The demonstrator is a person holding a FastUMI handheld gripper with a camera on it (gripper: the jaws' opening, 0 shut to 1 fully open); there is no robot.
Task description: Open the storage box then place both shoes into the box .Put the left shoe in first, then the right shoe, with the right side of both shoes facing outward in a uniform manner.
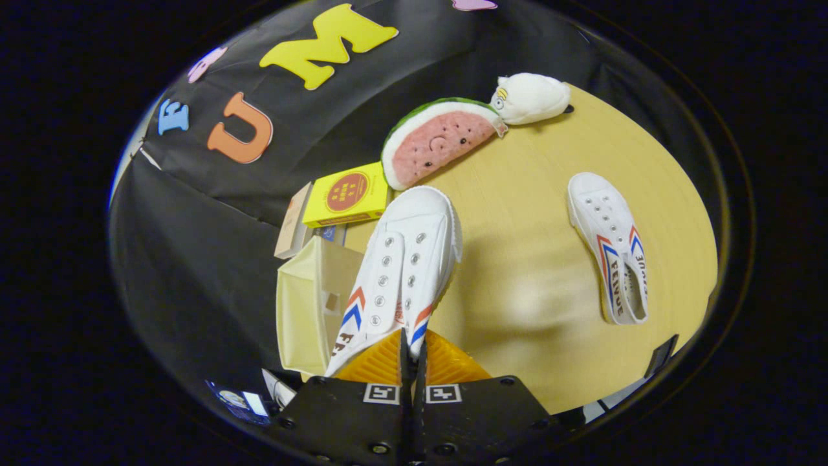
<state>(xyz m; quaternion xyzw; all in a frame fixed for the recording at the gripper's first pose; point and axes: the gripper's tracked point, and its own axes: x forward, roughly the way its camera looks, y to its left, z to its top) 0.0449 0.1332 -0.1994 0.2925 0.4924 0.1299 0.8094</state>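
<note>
The gripper (pixel 411 353) is pinching a white canvas shoe (pixel 398 272) by the edge at its opening, both fingers pressed almost together on the fabric. The shoe hangs lifted off the table (pixel 517 213), toe pointing away from the fingers.

The storage box (pixel 309 310), cream-coloured and open, lies just to the left of the fingers, partly behind the held shoe. The second shoe (pixel 611 249) rests flat on the table well to the right, toe pointing away.

Beyond the fingers sit a yellow carton (pixel 346 194), a watermelon plush (pixel 436 139) and a white plush toy (pixel 532 97), all clear of the working path.

Assessment: the step in hand appears to be carrying the first shoe to the box. I cannot confirm from here that it is the left shoe.

Recommendations: keep the pinch firm, as the grip is on thin fabric and the shoe may swing or slip. Move left over the opening, check which side faces outward before lowering, and release only once the sole is supported. Avoid catching the toe on the box wall.
</note>
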